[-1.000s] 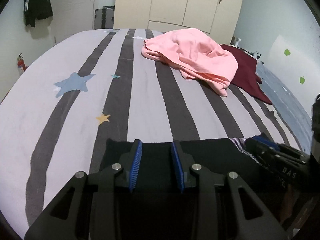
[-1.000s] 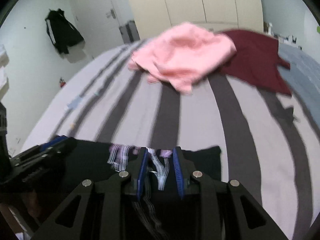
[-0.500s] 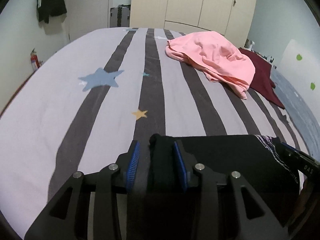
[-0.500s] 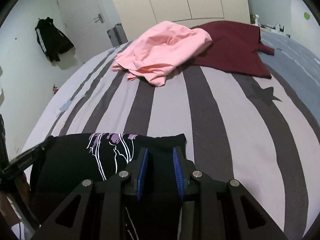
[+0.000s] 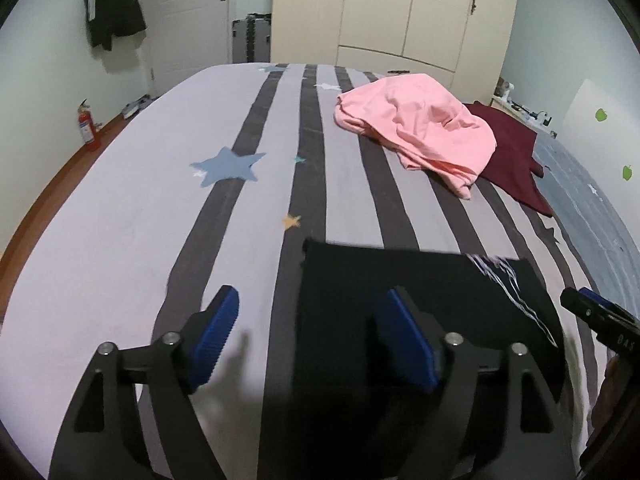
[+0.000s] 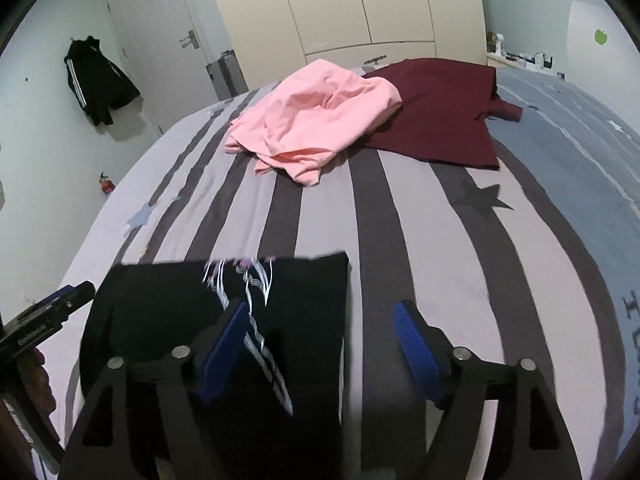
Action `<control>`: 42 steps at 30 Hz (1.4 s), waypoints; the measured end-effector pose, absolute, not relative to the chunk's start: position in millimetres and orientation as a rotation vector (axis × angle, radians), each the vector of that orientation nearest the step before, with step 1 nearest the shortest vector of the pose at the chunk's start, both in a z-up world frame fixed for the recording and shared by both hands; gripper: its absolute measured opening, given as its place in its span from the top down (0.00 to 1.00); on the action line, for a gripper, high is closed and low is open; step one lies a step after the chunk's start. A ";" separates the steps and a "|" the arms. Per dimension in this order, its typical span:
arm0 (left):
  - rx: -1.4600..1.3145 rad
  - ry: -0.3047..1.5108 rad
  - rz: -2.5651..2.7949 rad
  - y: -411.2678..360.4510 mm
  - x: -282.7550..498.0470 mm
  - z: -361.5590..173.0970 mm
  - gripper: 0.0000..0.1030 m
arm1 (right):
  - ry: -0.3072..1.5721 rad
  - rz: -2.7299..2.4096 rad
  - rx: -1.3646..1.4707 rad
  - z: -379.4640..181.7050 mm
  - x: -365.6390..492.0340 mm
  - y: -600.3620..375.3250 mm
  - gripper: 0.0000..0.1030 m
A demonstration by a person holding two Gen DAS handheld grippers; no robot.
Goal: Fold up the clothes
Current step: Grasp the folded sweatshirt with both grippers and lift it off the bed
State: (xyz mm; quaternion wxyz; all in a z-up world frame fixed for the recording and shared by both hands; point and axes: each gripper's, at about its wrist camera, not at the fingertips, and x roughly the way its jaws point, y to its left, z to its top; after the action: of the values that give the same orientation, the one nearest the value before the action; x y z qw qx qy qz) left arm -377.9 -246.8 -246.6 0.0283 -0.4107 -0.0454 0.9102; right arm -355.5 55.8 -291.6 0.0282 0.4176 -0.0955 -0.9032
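Both jaws opening, nothing pinched: left hand-held gripper, right hand-held gripper. Black shirt lies folded on the near edge of the bed. Lift straight off so pads don't snag the fold; pink top likely next.

Matt black cloth garment on soft striped cotton bedsheet.

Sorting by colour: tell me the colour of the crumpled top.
Pink; the crumpled top shows best in the right wrist view.
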 end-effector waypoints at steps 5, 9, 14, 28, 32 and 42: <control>-1.301 -0.159 2.790 -248.2 -350.1 -244.2 0.23 | -0.296 -2.748 1.339 -293.4 -329.6 55.4 0.24; -1.338 -0.181 2.767 -251.0 -344.4 -256.1 0.23 | -0.351 -2.712 1.378 -305.2 -319.3 57.0 0.24; -1.344 -0.218 2.735 -254.9 -363.2 -272.2 0.23 | -0.422 -2.679 1.385 -322.6 -335.6 63.2 0.25; -1.383 -0.564 2.500 -265.3 -393.4 -314.0 0.23 | -0.716 -2.516 1.372 -352.8 -361.0 78.7 0.23; -1.380 -0.546 2.455 -250.2 -395.8 -317.4 0.24 | -0.739 -2.443 1.358 -353.1 -368.6 71.1 0.36; -1.353 -0.499 2.417 -248.2 -394.8 -310.9 0.68 | -0.805 -2.424 1.351 -357.8 -368.3 72.0 0.75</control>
State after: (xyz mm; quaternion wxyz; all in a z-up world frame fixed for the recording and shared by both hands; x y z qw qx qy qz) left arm -394.8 -248.2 -310.9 0.1629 -0.4743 -0.1751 0.8473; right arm -368.3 72.0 -357.8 0.1258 0.4640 -0.2763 -0.8322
